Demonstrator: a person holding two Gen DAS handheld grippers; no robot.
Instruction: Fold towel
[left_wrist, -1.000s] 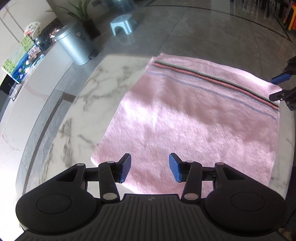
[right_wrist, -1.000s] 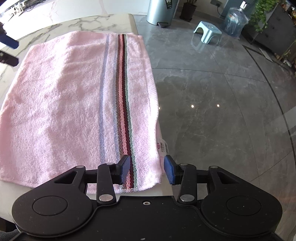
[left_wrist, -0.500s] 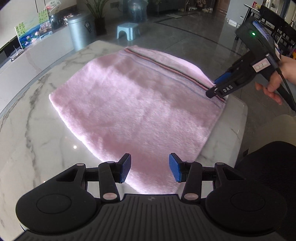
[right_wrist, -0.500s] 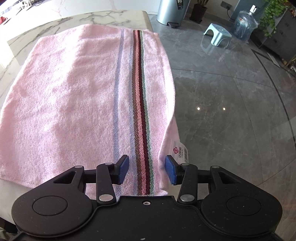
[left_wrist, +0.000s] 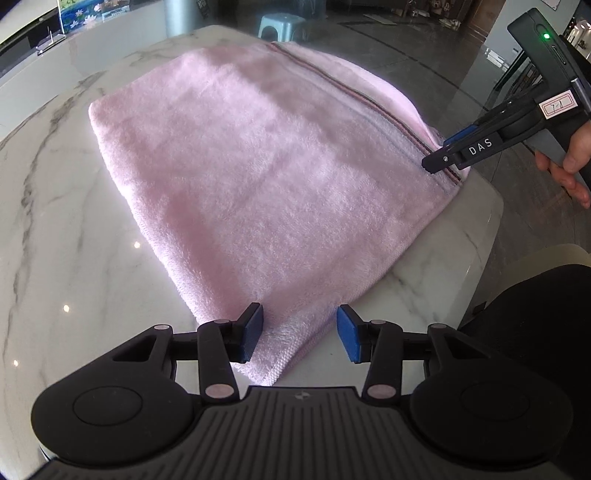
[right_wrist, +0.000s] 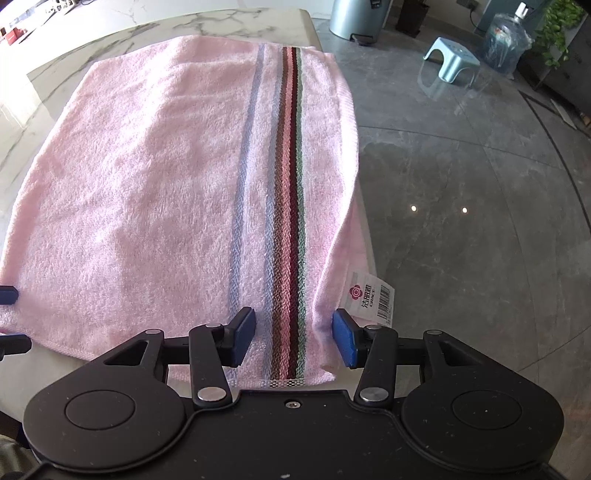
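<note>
Both claws had closed in on the pink towel (right_wrist: 155, 192) since a second earlier. It lay flat on the marble desk (left_wrist: 66, 236), its striped end overhanging the edge. The left claw (left_wrist: 299, 332) and right claw (right_wrist: 293, 336), fingers apart, each straddled a near corner.

Pink striped towel (right_wrist: 155, 192) lies flat, overhanging the marble table (left_wrist: 74, 258)

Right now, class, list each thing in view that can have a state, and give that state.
towel: spread flat, unfolded, striped end overhanging the table edge
left gripper: open, fingers astride a near corner
right gripper: open, fingers astride the striped end
towel label: hanging off the edge
</note>
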